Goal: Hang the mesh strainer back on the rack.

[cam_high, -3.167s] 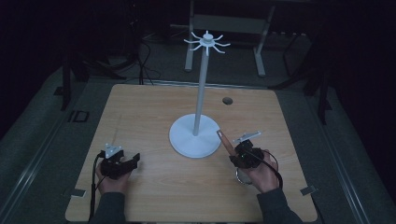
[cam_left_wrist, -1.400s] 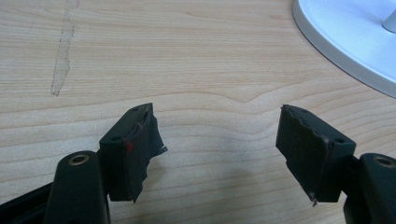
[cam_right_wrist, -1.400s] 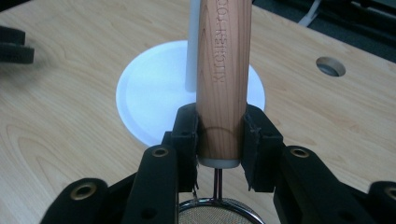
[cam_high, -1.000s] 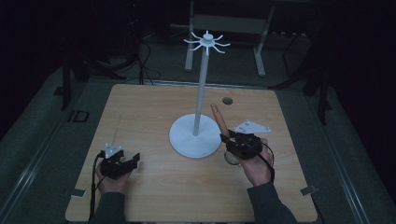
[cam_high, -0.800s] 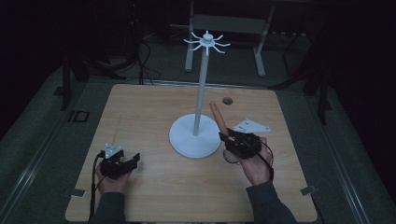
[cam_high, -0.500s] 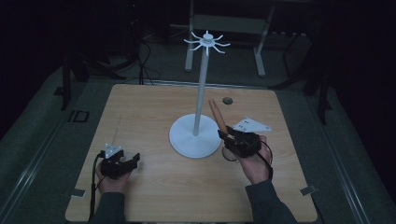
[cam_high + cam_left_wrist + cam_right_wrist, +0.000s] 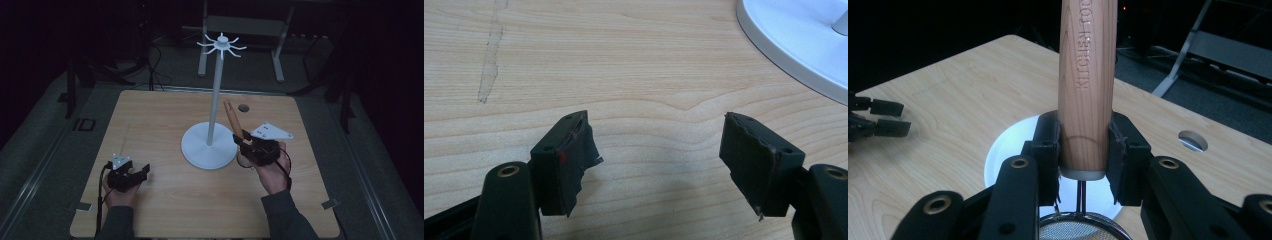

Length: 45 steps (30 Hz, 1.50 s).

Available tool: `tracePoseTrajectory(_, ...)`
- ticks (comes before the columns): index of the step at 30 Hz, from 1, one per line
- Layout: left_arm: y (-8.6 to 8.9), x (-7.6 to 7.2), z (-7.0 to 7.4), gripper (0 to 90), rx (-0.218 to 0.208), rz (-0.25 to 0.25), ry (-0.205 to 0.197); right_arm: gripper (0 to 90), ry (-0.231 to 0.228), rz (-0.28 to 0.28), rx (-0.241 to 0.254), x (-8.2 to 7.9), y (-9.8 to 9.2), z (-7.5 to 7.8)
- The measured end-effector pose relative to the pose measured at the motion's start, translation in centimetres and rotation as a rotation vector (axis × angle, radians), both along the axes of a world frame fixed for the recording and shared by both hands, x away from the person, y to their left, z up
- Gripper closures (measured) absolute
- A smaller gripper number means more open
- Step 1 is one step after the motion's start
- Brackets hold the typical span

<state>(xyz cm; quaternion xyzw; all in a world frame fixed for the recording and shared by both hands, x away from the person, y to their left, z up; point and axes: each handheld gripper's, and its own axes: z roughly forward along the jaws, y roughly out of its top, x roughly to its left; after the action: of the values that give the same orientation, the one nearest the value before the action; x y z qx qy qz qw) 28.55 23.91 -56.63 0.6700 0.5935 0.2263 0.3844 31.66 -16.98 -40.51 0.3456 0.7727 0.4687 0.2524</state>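
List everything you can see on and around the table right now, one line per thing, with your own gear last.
Table: one, light wood, centre of the high view.
Stand: one, white, round base at mid-table, thin pole with hooks spread at the top.
Strainer: one, wooden handle with a metal mesh bowl; handle clamped in the right gripper and pointing up, beside the stand's base.
Hole: one, dark and round, in the tabletop at the far side, right of the pole.
Metal frame: one, grey, on the floor beyond the table.
Left gripper: one, black, jaws apart over bare wood, near-left of the table.
Right gripper: one, black, shut on the strainer handle, right of the stand.
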Motion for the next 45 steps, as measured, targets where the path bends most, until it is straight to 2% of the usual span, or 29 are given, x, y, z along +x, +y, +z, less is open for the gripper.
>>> tracePoseTrajectory(5, 0.0, 0.0, 0.0, 29.1, -0.001, 0.001, -0.001, 69.2, -0.009, 0.009, 0.031, 0.1, -0.1, 0.4)
tracePoseTrajectory(16, 0.0, 0.0, 0.0, 29.1, -0.002, 0.001, -0.001, 69.1, -0.053, 0.018, 0.065, 0.3, -0.2, 1.4)
tracePoseTrajectory(45, 0.0, 0.0, 0.0, 29.1, -0.001, 0.0, -0.001, 69.2, -0.1, 0.047, 0.207, 0.7, -1.1, 3.5)
